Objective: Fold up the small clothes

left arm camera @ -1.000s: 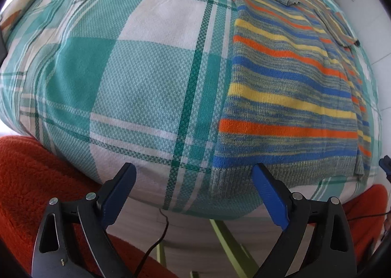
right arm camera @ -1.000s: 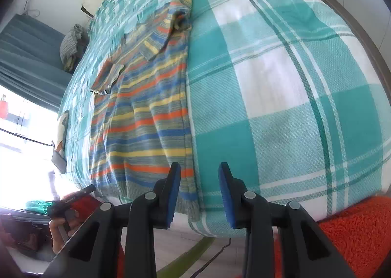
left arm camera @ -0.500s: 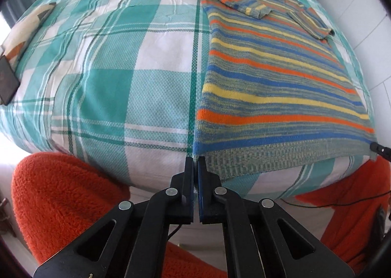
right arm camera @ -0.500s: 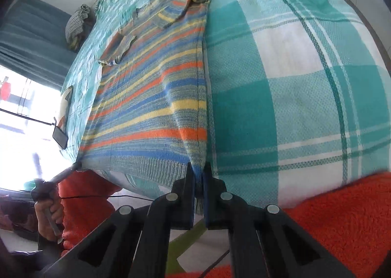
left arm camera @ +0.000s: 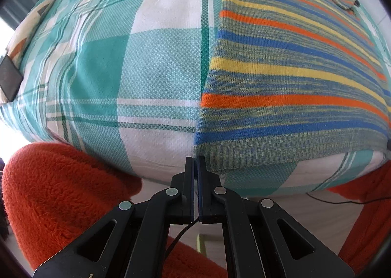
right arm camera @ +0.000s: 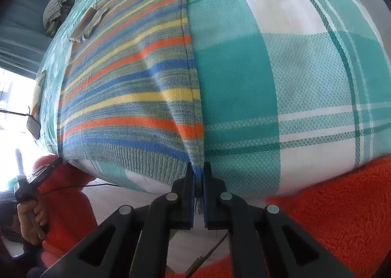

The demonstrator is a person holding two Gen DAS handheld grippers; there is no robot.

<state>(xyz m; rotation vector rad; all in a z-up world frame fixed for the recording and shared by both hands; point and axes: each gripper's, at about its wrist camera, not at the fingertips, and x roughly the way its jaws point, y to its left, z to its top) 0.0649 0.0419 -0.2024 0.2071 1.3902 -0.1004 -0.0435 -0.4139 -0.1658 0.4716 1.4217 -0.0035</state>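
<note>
Both hem corners of the striped sweater (left arm camera: 293, 77), laid flat on the plaid bedspread (left arm camera: 146, 63), are now pinched: left gripper (left arm camera: 195, 163) and right gripper (right arm camera: 198, 170), open a second ago, are clamped on knit. Fold toward the collar is judged ready.

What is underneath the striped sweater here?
The striped sweater lies flat on the teal plaid bedsheet, which shows all around it. Whatever sits directly beneath the knit is covered, so nothing else can be confirmed there.

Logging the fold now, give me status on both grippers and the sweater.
Left gripper and right gripper each shut on a hem corner. Sweater flat on the bed. Nothing in the way.
</note>
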